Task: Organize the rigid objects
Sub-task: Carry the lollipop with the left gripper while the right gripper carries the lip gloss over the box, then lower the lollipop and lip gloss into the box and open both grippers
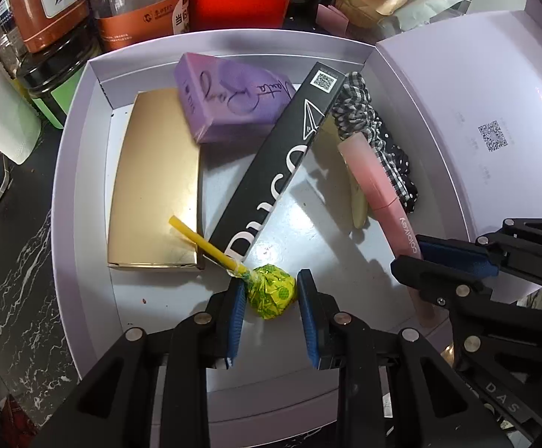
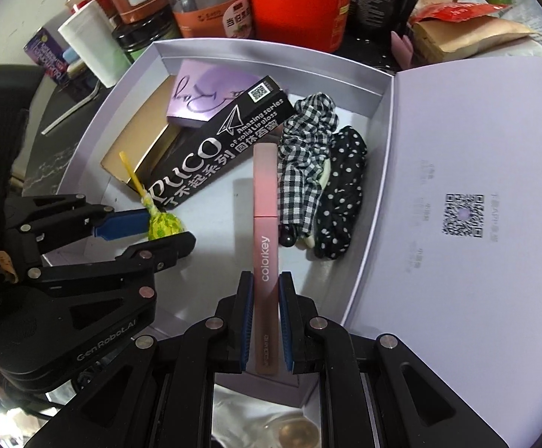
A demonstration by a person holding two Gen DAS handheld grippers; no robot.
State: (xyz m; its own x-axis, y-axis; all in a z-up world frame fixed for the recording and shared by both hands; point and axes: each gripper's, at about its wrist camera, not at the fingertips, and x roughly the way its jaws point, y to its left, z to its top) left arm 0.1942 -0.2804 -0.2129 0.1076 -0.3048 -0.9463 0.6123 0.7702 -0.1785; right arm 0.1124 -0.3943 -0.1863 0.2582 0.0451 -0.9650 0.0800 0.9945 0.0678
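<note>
Pink lip gloss tube (image 2: 265,224) is already pinched in your right hand-held gripper (image 2: 265,321), long axis pointing straight ahead over the box (image 2: 377,112), while your left hand-held gripper (image 1: 271,311) sits open around the lollipop (image 1: 271,293).

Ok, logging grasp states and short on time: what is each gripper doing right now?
Left gripper: open, jaws either side of the green lollipop, not clamped on it.
Right gripper: shut on the pink lip gloss tube.
</note>
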